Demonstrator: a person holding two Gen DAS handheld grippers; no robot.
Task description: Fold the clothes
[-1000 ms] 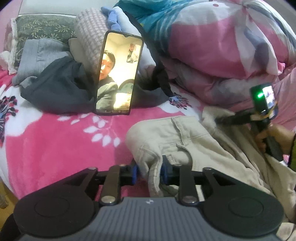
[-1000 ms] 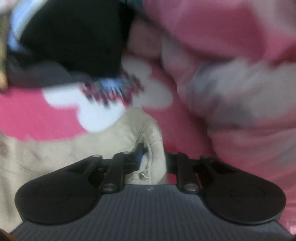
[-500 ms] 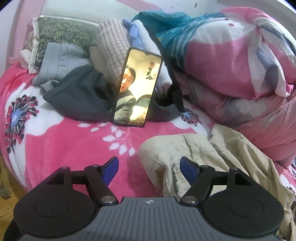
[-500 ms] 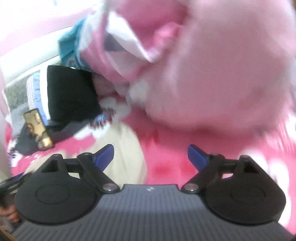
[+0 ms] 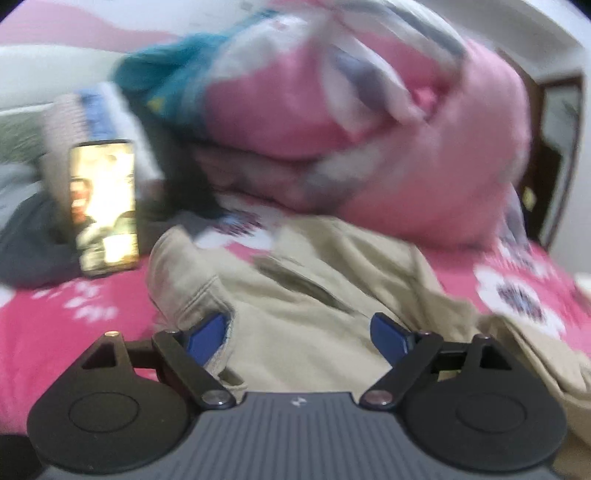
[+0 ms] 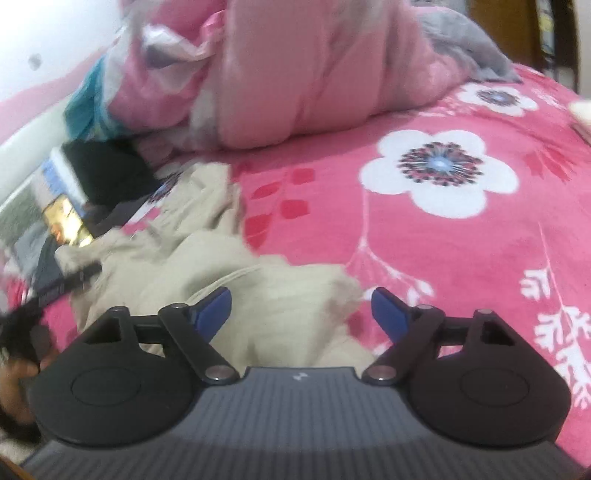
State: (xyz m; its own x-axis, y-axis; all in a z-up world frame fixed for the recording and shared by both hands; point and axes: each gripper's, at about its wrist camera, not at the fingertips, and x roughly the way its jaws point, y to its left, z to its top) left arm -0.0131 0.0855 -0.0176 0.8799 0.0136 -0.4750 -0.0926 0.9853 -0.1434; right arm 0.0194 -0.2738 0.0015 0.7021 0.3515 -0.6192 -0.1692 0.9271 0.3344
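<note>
Now left tongs (image 5: 298,334) opening, right tongs (image 6: 301,310) closing — both tilted down over beige trousers (image 5: 295,295), unheld

Bed covered by pink floral blanket (image 6: 461,258), bunched pink quilt (image 6: 314,81) heaped at its far side, pale wall (image 6: 44,33) with pink lower band behind, dark wooden door frame (image 5: 543,155) at right, even indoor light

Blanket (image 6: 461,258) free rightward; quilt heap (image 6: 314,81) blocks far side.
</note>
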